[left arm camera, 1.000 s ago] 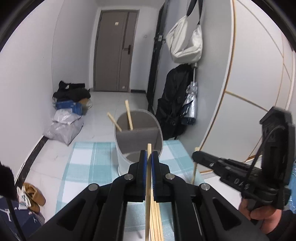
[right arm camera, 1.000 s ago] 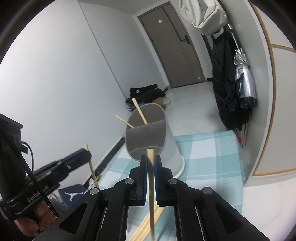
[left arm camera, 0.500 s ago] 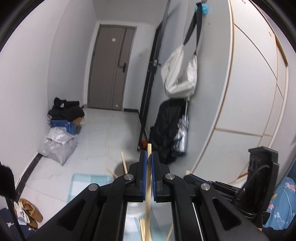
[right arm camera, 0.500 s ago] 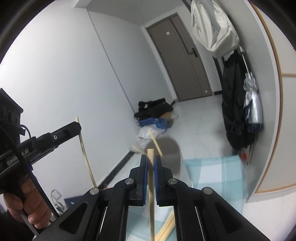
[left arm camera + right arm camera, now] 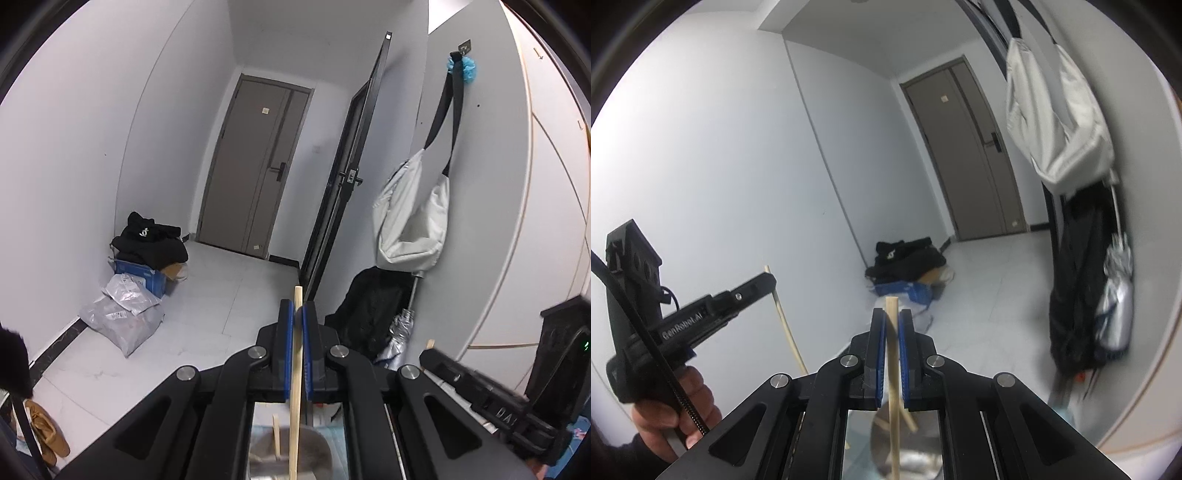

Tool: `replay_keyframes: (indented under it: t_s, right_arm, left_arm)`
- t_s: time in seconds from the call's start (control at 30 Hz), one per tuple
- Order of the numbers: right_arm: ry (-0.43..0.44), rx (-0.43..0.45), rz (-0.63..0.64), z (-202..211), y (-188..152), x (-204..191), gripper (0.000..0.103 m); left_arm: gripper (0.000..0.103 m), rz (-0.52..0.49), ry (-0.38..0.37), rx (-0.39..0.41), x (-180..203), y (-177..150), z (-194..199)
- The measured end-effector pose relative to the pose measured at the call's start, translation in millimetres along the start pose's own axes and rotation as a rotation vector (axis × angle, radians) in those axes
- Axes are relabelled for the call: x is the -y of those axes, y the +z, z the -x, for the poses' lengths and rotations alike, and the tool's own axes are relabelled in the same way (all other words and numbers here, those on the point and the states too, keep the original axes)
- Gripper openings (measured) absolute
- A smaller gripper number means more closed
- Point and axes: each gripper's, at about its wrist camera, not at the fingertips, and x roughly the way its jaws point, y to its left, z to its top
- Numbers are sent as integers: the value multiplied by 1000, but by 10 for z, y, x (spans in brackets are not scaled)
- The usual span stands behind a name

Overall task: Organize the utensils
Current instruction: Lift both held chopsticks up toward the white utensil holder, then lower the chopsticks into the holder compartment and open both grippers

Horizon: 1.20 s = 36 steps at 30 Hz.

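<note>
The left gripper (image 5: 298,314) clamps one chopstick (image 5: 296,384) upright — the right gripper (image 5: 893,321) pinches another (image 5: 892,369), both above the holder (image 5: 288,456) glimpsed below. Best lowered singly, tips first, kept vertical and clear of sticks already inside.

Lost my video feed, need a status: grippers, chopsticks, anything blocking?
Left gripper shut on a chopstick. Right gripper shut on another chopstick. Holder below both, sticks already in it. Nothing in the way.
</note>
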Motion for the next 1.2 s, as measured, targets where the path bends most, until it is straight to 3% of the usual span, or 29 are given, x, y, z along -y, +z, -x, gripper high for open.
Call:
replay_keyframes:
  t_s: [0.17, 0.5, 0.83, 1.03, 1.1, 1.2]
  right_arm:
    - [5, 28, 45, -275, 123, 35, 6]
    - [32, 39, 189, -716, -100, -1, 6]
    - [87, -74, 200, -917, -377, 135, 6]
    - [126, -152, 226, -918, -509, 97, 9]
    - [161, -192, 218, -931, -566, 99, 9]
    - [139, -216, 207, -881, -653, 123, 12]
  left_arm:
    - [1, -33, 27, 33, -88, -129, -213]
    - [1, -36, -31, -2, -308, -362, -495]
    - [2, -103, -92, -67, -178, -468, -547]
    - [2, -141, -51, -152, -184, -505, -516]
    - [8, -133, -27, -175, -216, -497, -516]
    - [36, -98, 19, -172, -287, -454, -374]
